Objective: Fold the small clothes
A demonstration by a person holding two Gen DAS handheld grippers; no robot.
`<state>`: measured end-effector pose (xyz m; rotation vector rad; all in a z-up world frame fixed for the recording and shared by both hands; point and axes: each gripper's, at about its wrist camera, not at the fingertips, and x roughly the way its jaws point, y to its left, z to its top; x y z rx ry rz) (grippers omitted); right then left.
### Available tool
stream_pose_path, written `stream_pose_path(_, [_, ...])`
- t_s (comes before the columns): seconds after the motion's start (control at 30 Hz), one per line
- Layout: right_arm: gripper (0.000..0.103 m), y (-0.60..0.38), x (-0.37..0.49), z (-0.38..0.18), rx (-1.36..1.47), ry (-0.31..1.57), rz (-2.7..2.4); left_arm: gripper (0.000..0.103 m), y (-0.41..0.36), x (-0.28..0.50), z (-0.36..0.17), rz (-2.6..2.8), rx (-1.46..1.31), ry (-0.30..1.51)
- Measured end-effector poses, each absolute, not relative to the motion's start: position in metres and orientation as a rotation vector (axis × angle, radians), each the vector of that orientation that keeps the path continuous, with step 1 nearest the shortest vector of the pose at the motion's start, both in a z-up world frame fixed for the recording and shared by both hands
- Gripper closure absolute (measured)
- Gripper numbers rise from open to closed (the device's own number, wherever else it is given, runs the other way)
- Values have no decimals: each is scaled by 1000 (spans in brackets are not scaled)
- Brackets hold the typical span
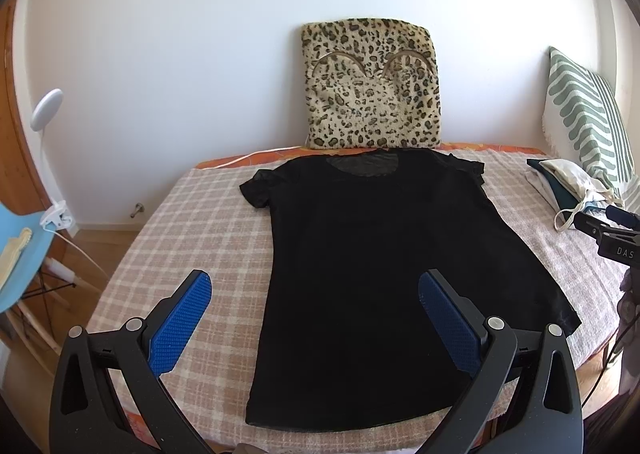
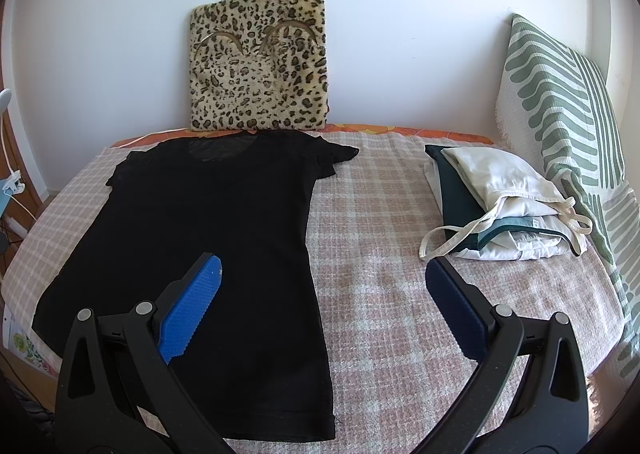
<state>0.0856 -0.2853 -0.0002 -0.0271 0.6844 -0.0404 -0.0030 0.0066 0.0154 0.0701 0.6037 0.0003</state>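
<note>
A black short-sleeved T-shirt point(image 1: 360, 254) lies flat and spread out on the checked pink blanket point(image 1: 192, 238), collar toward the wall, hem toward me. My left gripper point(image 1: 314, 282) is open and empty, held above the shirt's lower left part. The shirt also shows in the right wrist view point(image 2: 208, 222). My right gripper point(image 2: 323, 268) is open and empty, above the shirt's right edge and the blanket point(image 2: 380, 254) beside it. The tip of the right gripper shows at the right edge of the left wrist view point(image 1: 612, 226).
A leopard-print cushion point(image 1: 370, 86) leans on the wall behind the shirt. A pile of folded clothes point(image 2: 504, 206) lies on the bed's right side, by a green-striped pillow point(image 2: 560, 114). A blue chair point(image 1: 20, 246) and a clip lamp point(image 1: 48, 110) stand left of the bed.
</note>
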Motion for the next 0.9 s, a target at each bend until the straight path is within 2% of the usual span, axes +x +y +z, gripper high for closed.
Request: stream_pose_path(0.9, [0, -283, 84, 3, -33, 674, -38, 0, 6, -2, 10, 5, 67, 613])
